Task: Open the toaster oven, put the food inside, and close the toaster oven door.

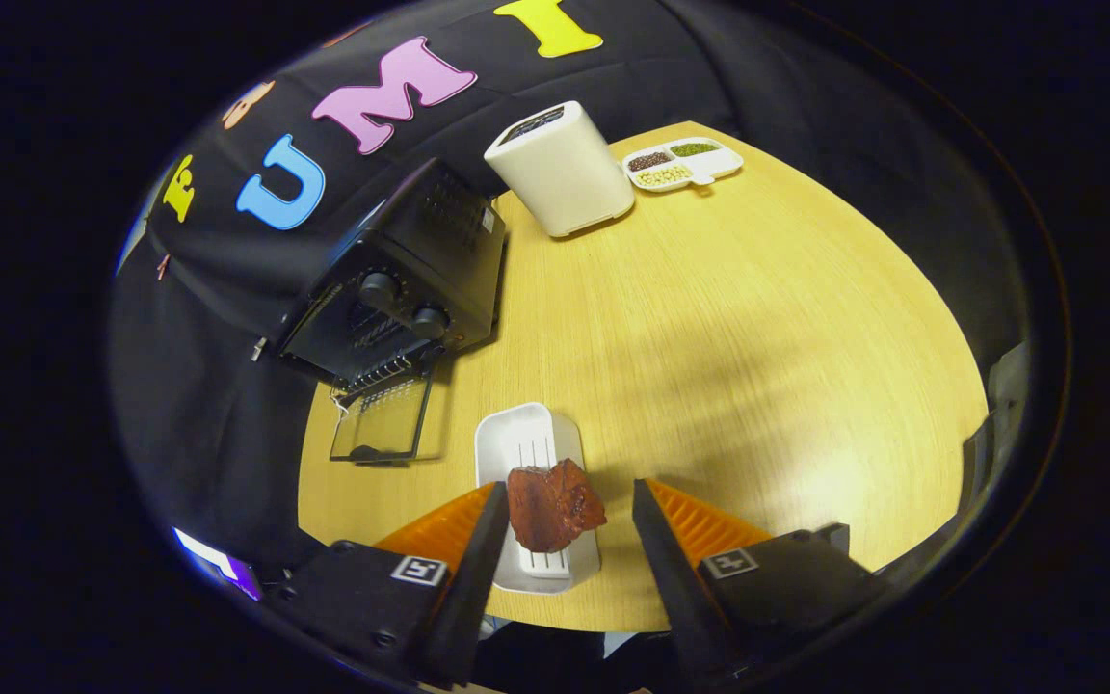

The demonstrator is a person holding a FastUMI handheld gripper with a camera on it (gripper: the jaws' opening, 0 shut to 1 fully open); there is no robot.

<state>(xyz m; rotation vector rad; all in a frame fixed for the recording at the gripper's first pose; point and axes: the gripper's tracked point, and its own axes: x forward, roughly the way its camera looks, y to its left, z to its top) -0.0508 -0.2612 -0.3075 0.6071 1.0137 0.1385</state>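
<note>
You have one round light-wood table (709, 318) spread beyond the fingers, and everything else stands on it. Largest of the things on it is one black boxy toaster oven (401, 280), well ahead of the jaws and off to their left, with two round knobs on its front; its glass door (380, 424) is swung down flat onto the table, so the oven stands open. Next comes one tall cream-white box-shaped appliance (563, 169), farther off than the oven, almost straight ahead. Just beside it, to the right, sits one small white divided dish (682, 162) with three compartments — one of dark grains, one of green, one of pale yellow.

Nearer to you there is one white oblong ribbed tray (524, 453), lying between the fingers and reaching out just ahead of them. On its near part rests one reddish-brown chunk of meat (553, 504), the food for the oven; it is still outside the oven, well apart from the open door.

Your gripper (565, 520) is tilted down toward the table, its two fingers spread wide — the meat sits in the gap between them, close against the left finger and clear of the right one, so nothing is clamped.
</note>
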